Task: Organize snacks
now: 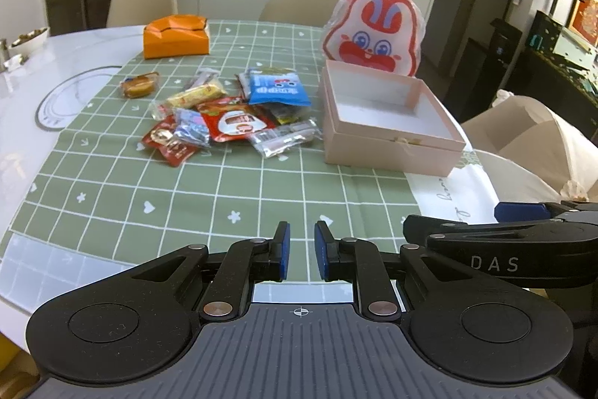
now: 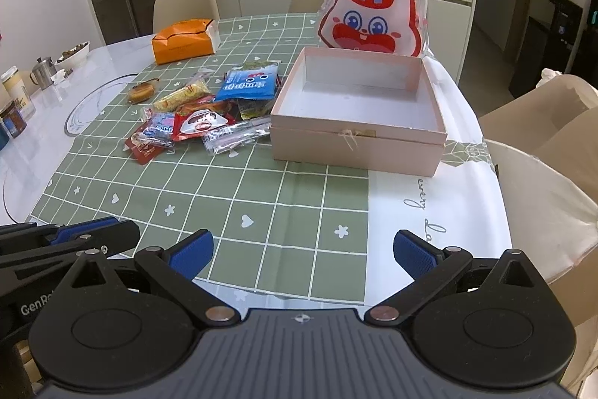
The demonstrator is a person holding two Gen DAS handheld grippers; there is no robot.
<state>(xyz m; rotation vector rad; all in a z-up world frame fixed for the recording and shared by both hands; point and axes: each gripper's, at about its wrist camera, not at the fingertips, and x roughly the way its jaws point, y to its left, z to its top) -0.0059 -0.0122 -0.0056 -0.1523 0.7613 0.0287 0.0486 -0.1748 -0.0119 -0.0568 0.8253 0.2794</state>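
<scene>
Nothing is being carried yet: by the look of it, organizing the snacks is only just beginning, with every packet still lying loose and the pink box (image 2: 355,122) standing empty. The left gripper (image 1: 302,251) is hovering low over the near part of the tabletop (image 1: 86,51), its jaws nearly together with only a narrow slit between the blue pads and nothing in it; the right gripper (image 2: 302,251) is hanging just beside it, its jaws spread wide and also empty. The snack pile (image 1: 228,116) is lying on the green checked cloth (image 2: 261,212), well apart from both grippers and just to the left of the box, the nearest clear wrapper (image 2: 235,137) almost touching the box wall. One lone bun-like snack (image 1: 139,85) in a clear wrapper is sitting off to the left of the pile. The next move is probably calling for a reach forward to the heap and a pinch on a single packet, the open right gripper seeming better placed for it. The packets are flat, glossy and crinkly, overlapping one another, so one may be dragging its neighbours along. The box is rigid card, square and shallow, open at the top, with a rabbit-faced plastic pouch (image 2: 373,14) standing upright behind it. An orange carton (image 1: 175,36) is lying farther back.
</scene>
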